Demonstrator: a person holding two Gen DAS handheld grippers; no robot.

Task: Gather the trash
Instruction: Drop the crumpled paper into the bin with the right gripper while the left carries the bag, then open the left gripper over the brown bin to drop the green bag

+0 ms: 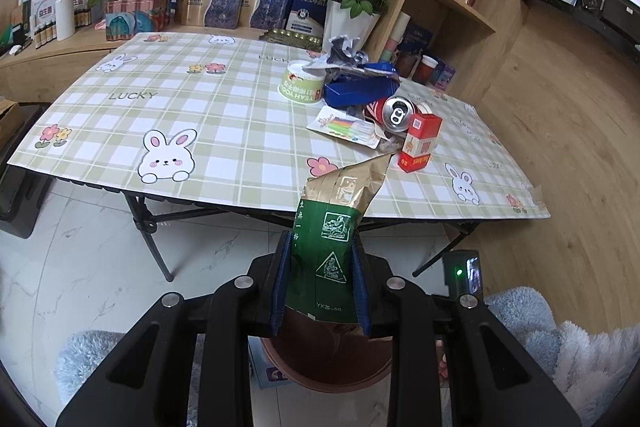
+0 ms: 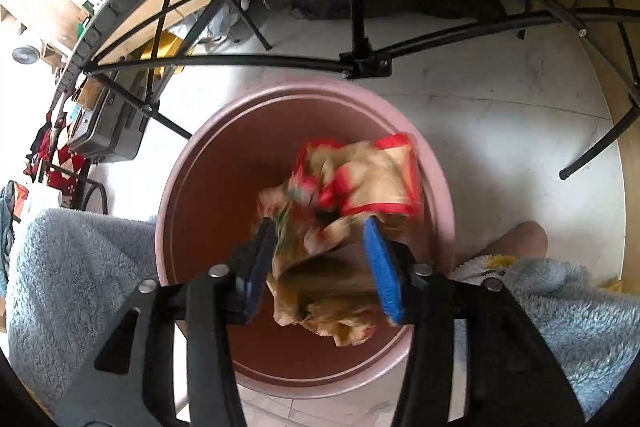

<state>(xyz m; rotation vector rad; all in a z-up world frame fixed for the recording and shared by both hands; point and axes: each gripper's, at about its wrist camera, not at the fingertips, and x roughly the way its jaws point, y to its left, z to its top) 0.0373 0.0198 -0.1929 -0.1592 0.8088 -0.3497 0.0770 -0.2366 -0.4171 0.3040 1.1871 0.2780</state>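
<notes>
R gripper (image 2: 320,247) hangs w/ jaws spread over the pink bin (image 2: 192,163), crumpled wrapper (image 2: 360,179) blurred betw. its pads, directly above bin's mouth. L gripper (image 1: 320,279) pinches green tea pouch (image 1: 328,247) upright, bin just below.

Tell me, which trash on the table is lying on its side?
The can. It lies tipped over, its silver top with the pull tab facing us. The yogurt cup and the red box beside it both stand upright.
</notes>
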